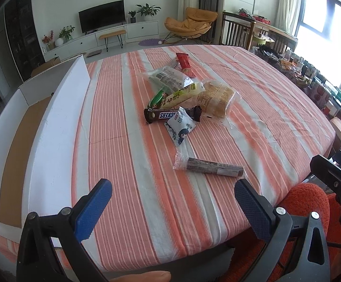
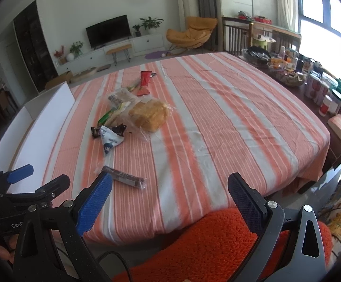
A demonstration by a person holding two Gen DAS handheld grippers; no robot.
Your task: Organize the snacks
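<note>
The left gripper point(image 1: 172, 208) is spread wide and empty, low over the near edge of the table; the right gripper point(image 2: 170, 202) is likewise wide apart with nothing between its blue pads. Both hang short of the snacks.

Nearest, at about 12 o'clock from the left gripper, lies a dark stick in a clear wrapper point(image 1: 211, 168), alone on the cloth. Beyond it at 12 is the heap: a white pouch point(image 1: 181, 127) overlapping a Snickers bar point(image 1: 170, 115), a green packet point(image 1: 158, 97) and a yellow-green packet point(image 1: 182, 95) crossing each other, a bagged bread loaf point(image 1: 216, 98) at 1 o'clock, a clear bag of dark snacks point(image 1: 170, 77) and a red packet point(image 1: 185, 64) farthest off.

The open white box point(image 1: 59, 122) sits at 10 o'clock along the table's left side, apparently still empty (its brown floor shows bare where visible).

Starting with the lone stick looks wise: close across its width near the middle, since clear film is slippery, and lift clear before swinging toward the box.

The striped orange-and-white tablecloth point(image 1: 276, 122) is slightly rumpled. Behind are a television point(image 1: 102, 15), potted plants and an orange lounge chair point(image 1: 190, 23); cluttered jars line the window side at 2 o'clock.
</note>
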